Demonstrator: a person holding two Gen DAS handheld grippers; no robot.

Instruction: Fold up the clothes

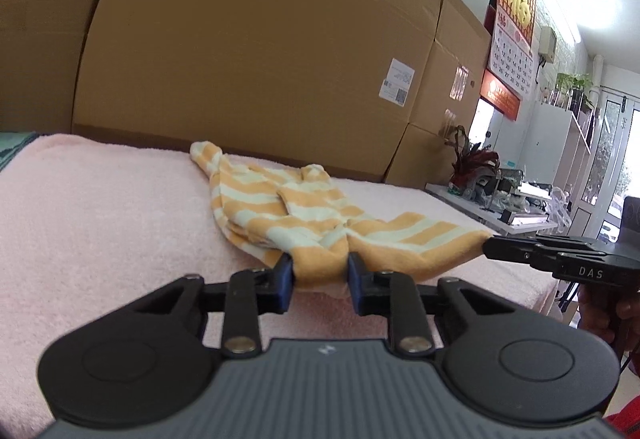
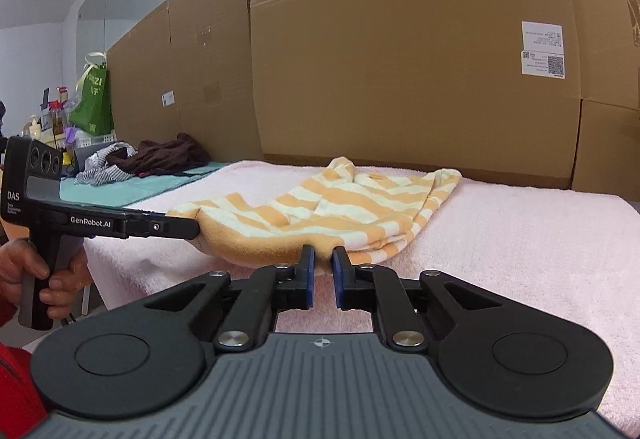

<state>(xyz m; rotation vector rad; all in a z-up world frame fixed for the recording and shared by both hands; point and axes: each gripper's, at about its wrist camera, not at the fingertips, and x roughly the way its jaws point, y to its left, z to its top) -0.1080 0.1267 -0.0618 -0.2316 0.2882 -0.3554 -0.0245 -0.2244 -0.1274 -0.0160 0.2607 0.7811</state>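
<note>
An orange-and-cream striped garment (image 1: 296,211) lies crumpled on a table covered by a pink towel (image 1: 100,215). My left gripper (image 1: 320,273) is shut on a bunched fold of the near hem, which fills the space between its blue pads. In the same view my right gripper (image 1: 490,247) comes in from the right, pinching the hem's far corner. In the right wrist view the striped garment (image 2: 340,207) stretches between both grippers. My right gripper (image 2: 323,257) is shut on the hem edge, and the left gripper (image 2: 196,227) holds the other corner. Both corners are lifted slightly off the pink towel (image 2: 520,239).
Tall cardboard boxes (image 2: 400,59) wall off the back of the table. A pile of dark and striped clothes (image 2: 152,157) lies on a teal mat to the left, near a green bag (image 2: 94,99). A white side table with plants (image 1: 500,199) stands to the right. A person's hand (image 2: 36,271) grips the left handle.
</note>
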